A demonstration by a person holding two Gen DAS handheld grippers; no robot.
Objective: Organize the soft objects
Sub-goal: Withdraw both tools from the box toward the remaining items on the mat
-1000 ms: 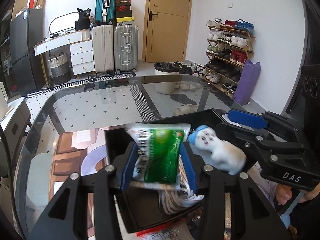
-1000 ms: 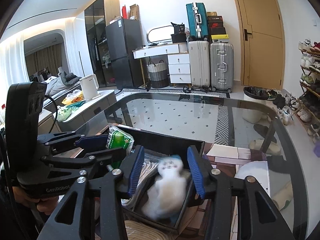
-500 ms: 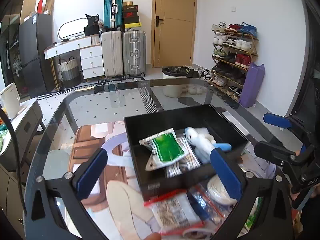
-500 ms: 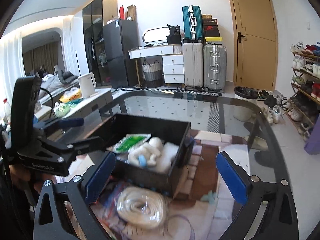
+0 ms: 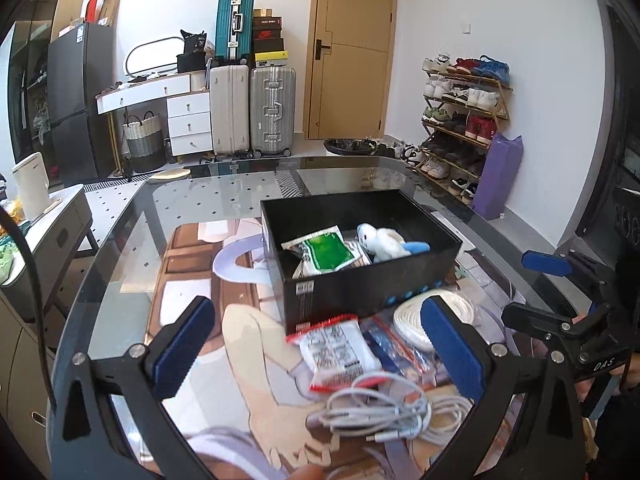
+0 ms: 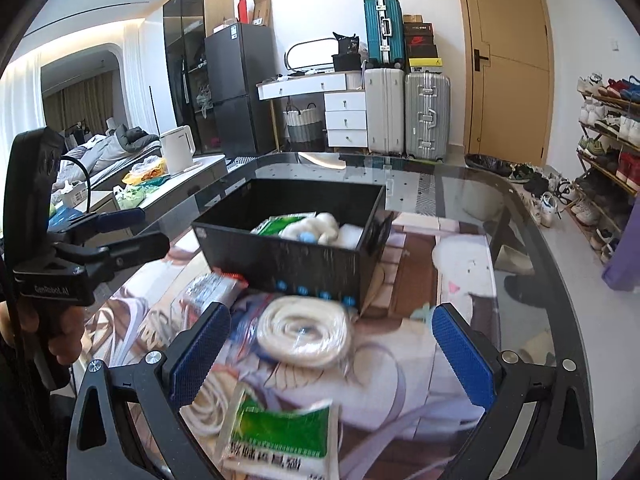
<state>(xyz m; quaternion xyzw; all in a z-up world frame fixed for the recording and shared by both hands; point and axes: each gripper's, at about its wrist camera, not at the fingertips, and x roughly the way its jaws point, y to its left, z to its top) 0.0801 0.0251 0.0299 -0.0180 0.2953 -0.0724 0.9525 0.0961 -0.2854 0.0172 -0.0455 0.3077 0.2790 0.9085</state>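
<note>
A black box (image 5: 400, 288) (image 6: 280, 260) stands on the glass table. Inside lie a green-and-white packet (image 5: 322, 250) (image 6: 272, 224) and a white plush toy with a blue cap (image 5: 380, 242) (image 6: 316, 226). My left gripper (image 5: 316, 348) is open and empty, pulled back over a red-edged packet (image 5: 340, 354) and a white cable bundle (image 5: 384, 412). My right gripper (image 6: 332, 354) is open and empty above a coiled white rope in a bag (image 6: 304, 330) (image 5: 412, 314) and another green packet (image 6: 280, 440).
A printed mat (image 5: 192, 280) lies under the glass. A blue-striped bag (image 5: 396, 344) lies beside the red-edged packet. Suitcases (image 5: 252, 108), a shoe rack (image 5: 464, 112) and a side counter with a kettle (image 6: 176, 148) stand around the table.
Both grippers let go of the green packet and the plush toy into the box, opened wide and pulled back toward the near side of the table.
</note>
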